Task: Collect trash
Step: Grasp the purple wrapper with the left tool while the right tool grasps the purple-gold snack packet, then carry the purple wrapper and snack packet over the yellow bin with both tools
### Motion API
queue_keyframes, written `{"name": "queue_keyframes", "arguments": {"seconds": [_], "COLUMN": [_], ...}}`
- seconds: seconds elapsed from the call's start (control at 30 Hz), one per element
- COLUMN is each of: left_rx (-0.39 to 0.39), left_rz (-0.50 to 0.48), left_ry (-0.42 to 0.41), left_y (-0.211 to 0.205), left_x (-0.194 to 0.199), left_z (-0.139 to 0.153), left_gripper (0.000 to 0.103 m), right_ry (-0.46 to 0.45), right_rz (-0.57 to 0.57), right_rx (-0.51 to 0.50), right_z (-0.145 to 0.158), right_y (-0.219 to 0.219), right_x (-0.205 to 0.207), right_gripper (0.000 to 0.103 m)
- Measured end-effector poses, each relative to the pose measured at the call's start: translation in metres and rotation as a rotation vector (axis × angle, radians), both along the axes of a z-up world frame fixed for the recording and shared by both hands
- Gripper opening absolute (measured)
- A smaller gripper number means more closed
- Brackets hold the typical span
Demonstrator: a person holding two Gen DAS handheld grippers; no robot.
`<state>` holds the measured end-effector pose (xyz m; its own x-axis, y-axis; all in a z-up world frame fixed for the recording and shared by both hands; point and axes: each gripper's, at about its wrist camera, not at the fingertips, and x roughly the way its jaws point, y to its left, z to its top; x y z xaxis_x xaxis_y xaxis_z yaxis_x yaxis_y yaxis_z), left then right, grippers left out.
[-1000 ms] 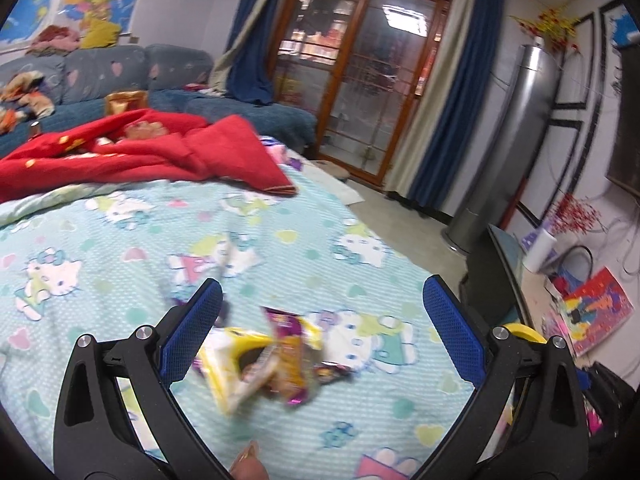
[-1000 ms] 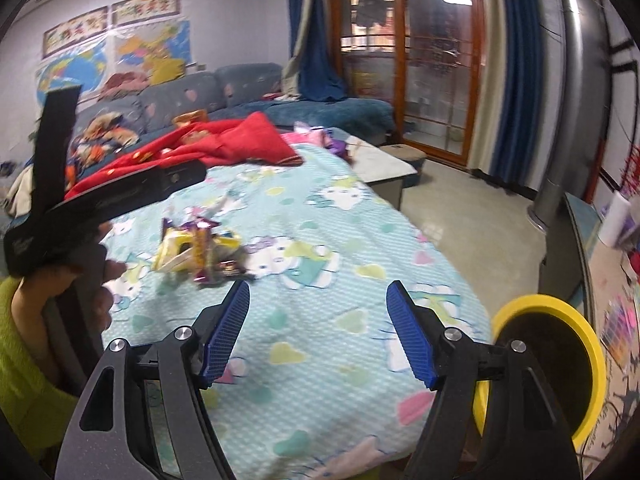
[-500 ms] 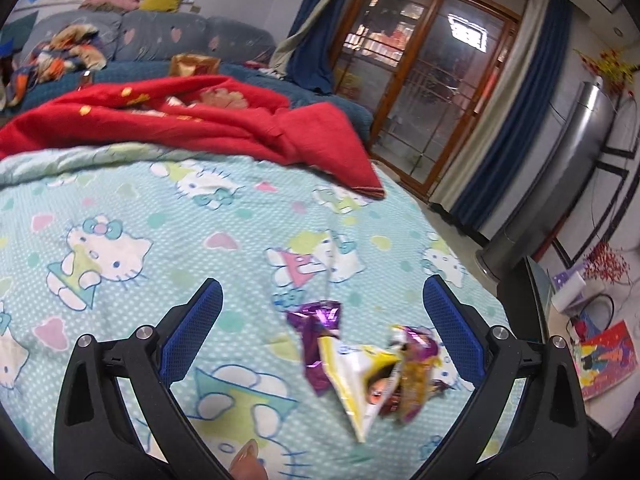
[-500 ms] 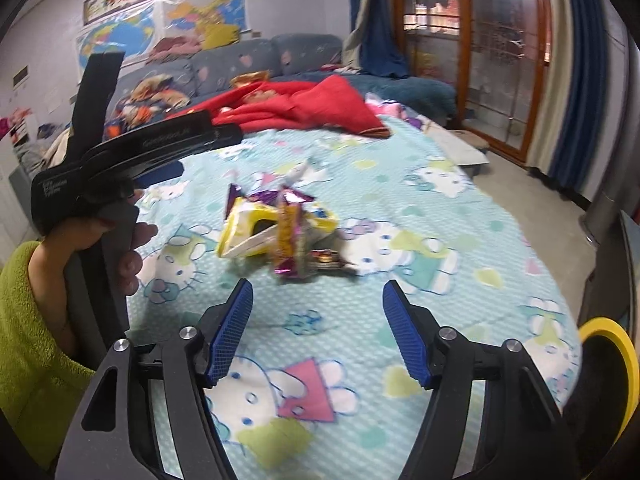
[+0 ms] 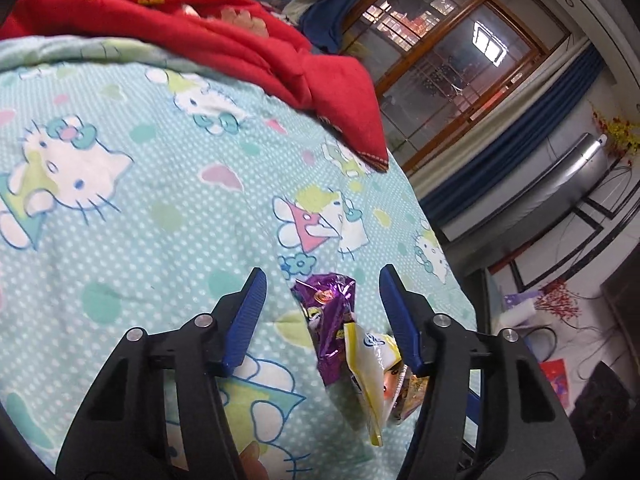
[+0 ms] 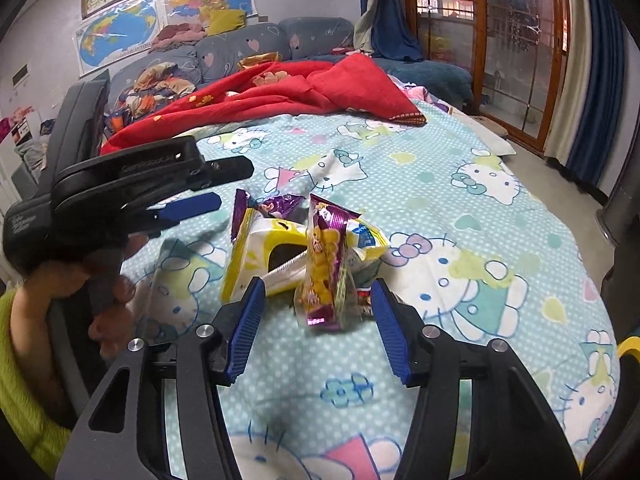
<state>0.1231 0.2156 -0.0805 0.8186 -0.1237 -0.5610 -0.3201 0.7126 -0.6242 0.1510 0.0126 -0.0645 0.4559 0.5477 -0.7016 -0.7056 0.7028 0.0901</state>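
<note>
A small heap of snack wrappers lies on the Hello Kitty bedsheet (image 6: pixel 460 184). In the right wrist view a yellow and white wrapper (image 6: pixel 260 256) and a purple and yellow wrapper (image 6: pixel 328 272) lie just ahead of my open right gripper (image 6: pixel 318 328). In the left wrist view a purple wrapper (image 5: pixel 330 320) and the yellow and white wrapper (image 5: pixel 370 376) sit between the fingers of my open left gripper (image 5: pixel 320 316). The left gripper also shows in the right wrist view (image 6: pixel 192 206), left of the heap.
A red blanket (image 6: pixel 280 88) lies across the far side of the bed, with a cluttered sofa (image 6: pixel 224 52) behind it. The bed edge drops to the floor on the right, where a yellow-rimmed bin (image 6: pixel 628 346) stands. Glass doors (image 6: pixel 492 32) are beyond.
Both grippers have moved closer to the wrapper heap and partly narrowed. The left gripper tilted and swung so the purple wrapper now sits between its fingers.
</note>
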Motion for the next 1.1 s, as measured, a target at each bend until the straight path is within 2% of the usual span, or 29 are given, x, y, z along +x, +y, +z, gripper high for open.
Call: {"name": "queue_keyframes", "arguments": {"seconds": [0.1, 0.17, 0.23, 0.37, 0.67, 1.1], "left_rx": [-0.024, -0.038, -0.041, -0.047, -0.020, 0.043], "left_rz": [-0.021, -0.030, -0.037, -0.058, -0.098, -0.078], "left_ry": [0.008, 0.015, 0.018, 0.018, 0.001, -0.114], "left_y": [-0.002, -0.003, -0.003, -0.004, -0.009, -0.010], "left_x": [0.002, 0.004, 0.004, 0.005, 0.005, -0.015], "left_z": [-0.005, -0.009, -0.010, -0.010, 0.001, 0.045], "left_gripper": [0.039, 0.033, 0.023, 0.012, 0.009, 0.009], "right_ry": [0.018, 0.033, 0.047, 0.060, 0.102, 0.088], "right_rz": [-0.002, -0.002, 0.002, 0.009, -0.007, -0.019], "right_rx": [-0.007, -0.013, -0.015, -0.006, 0.028, 0.062], "right_z": [-0.006, -0.011, -0.015, -0.018, -0.016, 0.003], "right_y": [0.006, 0.008, 0.009, 0.003, -0.016, -0.041], "right_x": [0.005, 0.007, 0.006, 0.001, -0.008, -0.011], "right_gripper": [0.045, 0.033, 0.030, 0.024, 0.023, 0.021]}}
